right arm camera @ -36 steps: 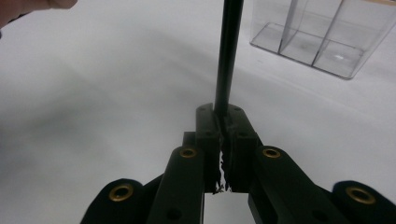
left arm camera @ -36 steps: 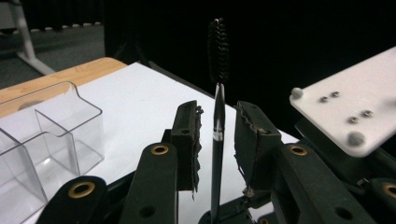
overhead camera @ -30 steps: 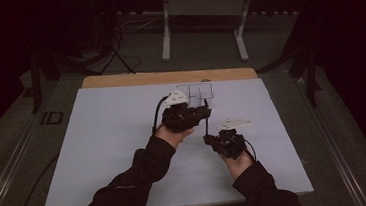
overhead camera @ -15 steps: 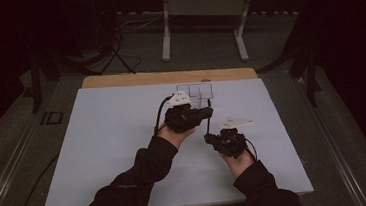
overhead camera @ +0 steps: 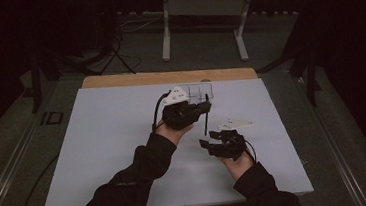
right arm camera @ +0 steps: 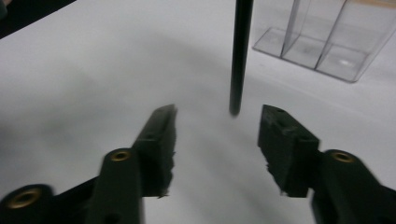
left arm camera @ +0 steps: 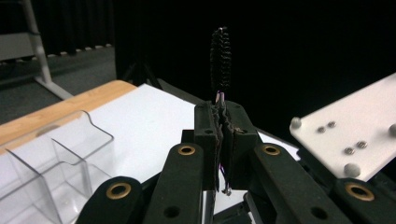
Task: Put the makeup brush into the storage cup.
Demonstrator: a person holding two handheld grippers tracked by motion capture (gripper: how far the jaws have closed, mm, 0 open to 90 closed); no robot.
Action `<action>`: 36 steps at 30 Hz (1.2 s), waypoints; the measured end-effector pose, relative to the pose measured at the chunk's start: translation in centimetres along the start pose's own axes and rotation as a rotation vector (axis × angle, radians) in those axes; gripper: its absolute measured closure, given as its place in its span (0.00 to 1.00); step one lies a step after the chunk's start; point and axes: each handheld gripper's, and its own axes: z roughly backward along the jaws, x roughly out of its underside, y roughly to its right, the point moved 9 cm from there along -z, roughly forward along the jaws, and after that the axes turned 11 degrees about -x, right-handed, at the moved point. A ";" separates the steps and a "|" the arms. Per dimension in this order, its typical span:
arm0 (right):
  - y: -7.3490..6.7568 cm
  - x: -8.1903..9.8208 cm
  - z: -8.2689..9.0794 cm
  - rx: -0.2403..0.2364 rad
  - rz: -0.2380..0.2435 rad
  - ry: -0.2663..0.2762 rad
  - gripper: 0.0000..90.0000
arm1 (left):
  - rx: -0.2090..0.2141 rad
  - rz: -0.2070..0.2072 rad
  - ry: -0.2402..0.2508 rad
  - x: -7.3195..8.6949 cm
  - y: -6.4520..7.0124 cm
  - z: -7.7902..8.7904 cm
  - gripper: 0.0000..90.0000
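On the white bench [overhead camera: 100, 155], the left gripper [overhead camera: 206, 107] hangs over the far middle of the sheet, just in front of the clear plastic organizer [overhead camera: 197, 90]. Its fingers [left arm camera: 208, 135] are pressed fully together on a thin black wand with a bristled brush end, the mascara wand [left arm camera: 220, 60]. In the left gripper view the brush stands up above the clamped fingers, with the clear compartments to their left. From above, the wand's black stem [overhead camera: 206, 121] runs down from that gripper toward the right gripper, slightly tilted.

Compared with a second ago, the left hand sits in much the same spot and its grip on the wand is unchanged, tightening only slightly at the start.

To the right and nearer the person, the right gripper [overhead camera: 208, 144] lies low over the bench, with its grey plate [overhead camera: 234, 124] on top. A second ago its fingers were closed at the lower end of the wand; they have just been opening and now stand apart. In the right gripper view the stem's tip [right arm camera: 236, 109] hangs in the gap between the two fingers [right arm camera: 285, 140], touching neither, with bare bench under it and the organizer beyond at upper right. The right hand itself has kept its place.
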 end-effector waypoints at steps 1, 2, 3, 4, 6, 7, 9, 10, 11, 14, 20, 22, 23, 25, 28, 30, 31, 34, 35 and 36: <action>0.1 0.0 0.0 0.006 -0.001 0.003 0.43 | -0.003 0.005 0.005 -0.2 -0.1 0.1 0.97; 0.2 0.0 0.1 0.014 0.003 0.007 0.40 | -0.007 0.005 0.011 -0.4 -0.3 0.2 0.97; 0.2 0.0 0.1 0.012 0.000 0.009 0.36 | -0.009 0.008 0.014 -0.6 -0.4 0.3 0.97; 0.3 0.1 0.1 0.017 -0.008 0.011 0.30 | -0.010 0.010 0.017 -0.8 -0.5 0.4 0.97; 0.3 0.2 0.3 0.026 -0.002 0.011 0.19 | -0.015 0.006 0.020 -1.2 -0.7 0.5 0.97; 0.3 0.3 0.2 0.033 0.006 0.000 0.13 | -0.015 0.004 0.025 -1.4 -0.9 0.6 0.97; 0.4 0.5 0.5 0.039 0.004 0.011 0.13 | -0.022 0.001 0.032 -1.8 -1.2 0.8 0.97; 0.4 0.6 0.6 0.036 -0.002 0.007 0.12 | -0.021 0.008 0.038 -2.1 -1.4 0.9 0.97; 0.5 0.7 0.6 0.045 0.006 -0.002 0.12 | -0.026 0.008 0.046 -2.3 -1.6 1.0 0.97; 0.7 0.5 1.1 0.042 0.000 0.030 0.12 | -0.038 0.009 0.057 -2.9 -2.3 1.3 0.97; 0.8 -0.2 2.3 0.067 0.031 0.096 0.12 | -0.060 0.003 0.057 -3.6 -3.5 1.6 0.97; 0.9 -0.1 2.6 0.077 0.030 0.097 0.12 | -0.063 0.006 0.061 -3.8 -3.7 1.7 0.97; 1.1 -0.1 2.8 0.084 0.027 0.106 0.12 | -0.066 0.004 0.060 -4.0 -3.8 1.7 0.97; 1.3 0.0 3.1 0.095 0.039 0.113 0.12 | -0.067 0.003 0.070 -4.4 -4.0 1.9 0.96; 1.6 -0.1 3.6 0.102 0.028 0.135 0.12 | -0.077 -0.009 0.075 -5.0 -4.3 1.9 0.96; 1.7 -0.2 3.8 0.108 0.025 0.151 0.12 | -0.083 -0.016 0.075 -5.4 -4.5 1.7 0.96; 1.7 -0.2 3.7 0.105 0.026 0.146 0.12 | -0.082 -0.017 0.075 -5.6 -4.6 1.7 0.96; 1.7 -0.2 3.7 0.110 0.031 0.149 0.12 | -0.092 -0.021 0.080 -6.2 -5.1 1.5 0.96; 1.7 -0.3 3.7 0.112 0.031 0.151 0.12 | -0.094 -0.027 0.092 -6.4 -5.3 1.6 0.96; 1.7 -0.3 3.8 0.113 0.032 0.153 0.12 | -0.098 -0.034 0.096 -6.7 -5.4 1.6 0.96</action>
